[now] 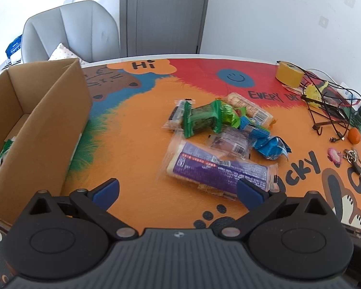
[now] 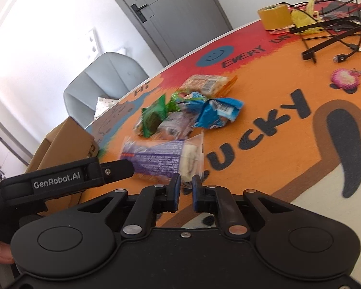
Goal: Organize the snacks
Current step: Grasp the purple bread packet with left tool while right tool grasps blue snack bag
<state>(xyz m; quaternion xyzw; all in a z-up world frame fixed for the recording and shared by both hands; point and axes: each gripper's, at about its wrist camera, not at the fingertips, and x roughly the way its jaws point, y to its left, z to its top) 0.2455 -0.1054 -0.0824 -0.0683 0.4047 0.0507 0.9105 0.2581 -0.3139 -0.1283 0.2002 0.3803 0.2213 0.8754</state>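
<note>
A pile of wrapped snacks lies on the orange table mat. Nearest is a long purple packet (image 1: 216,168), also in the right wrist view (image 2: 161,159). Behind it lie a green packet (image 1: 201,118), a blue packet (image 1: 270,145) and an orange-striped bar (image 1: 249,108). My left gripper (image 1: 178,191) is open, hovering just short of the purple packet, its right finger over the packet's end. My right gripper (image 2: 185,187) has its jaws nearly closed with a narrow gap, empty, just in front of the purple packet's end. A cardboard box (image 1: 45,120) stands at the left with a green snack (image 1: 1,154) inside.
A yellow tape roll (image 1: 288,73), black wire stand with cables (image 1: 329,106), small orange fruit (image 1: 354,135), pink charm (image 1: 334,155) and keys (image 1: 353,159) lie at the right of the table. A grey chair (image 1: 69,31) stands behind the box. The left gripper's body (image 2: 60,180) shows in the right wrist view.
</note>
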